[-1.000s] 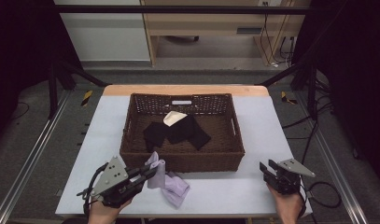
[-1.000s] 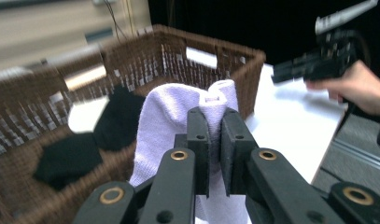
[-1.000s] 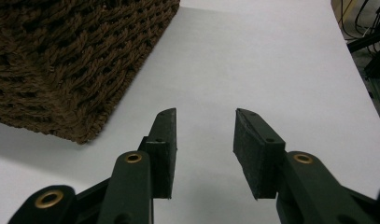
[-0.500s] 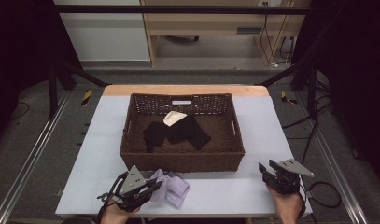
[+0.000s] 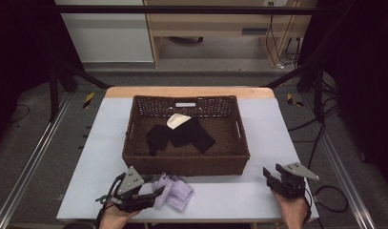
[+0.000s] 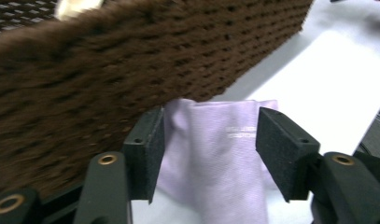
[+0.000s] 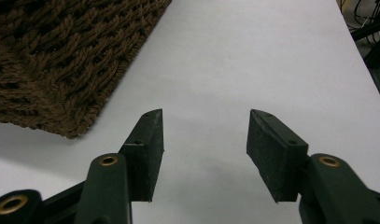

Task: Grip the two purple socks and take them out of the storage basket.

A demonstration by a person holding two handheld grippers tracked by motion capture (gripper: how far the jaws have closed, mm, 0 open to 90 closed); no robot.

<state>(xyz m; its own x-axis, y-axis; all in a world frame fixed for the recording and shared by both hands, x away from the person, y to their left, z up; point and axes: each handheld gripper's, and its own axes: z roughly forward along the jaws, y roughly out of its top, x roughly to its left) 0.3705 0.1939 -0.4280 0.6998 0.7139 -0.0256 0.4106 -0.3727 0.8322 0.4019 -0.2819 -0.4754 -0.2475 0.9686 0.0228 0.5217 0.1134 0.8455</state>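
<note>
Cloth (image 5: 175, 192) lies on the near worktop (image 5: 229, 195), just beside the basket (image 5: 187, 162). Left fingers (image 6: 145, 154) have just been opening and stand wide around it, maybe not touching. Right gripper (image 7: 204, 154) is wide, empty. Lift straight away, gently.

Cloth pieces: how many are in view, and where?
3 that I can separate. A lilac cloth lies on the table before the basket; inside it lie a black cloth and a cream piece at its far edge. More may be hidden beneath.
</note>
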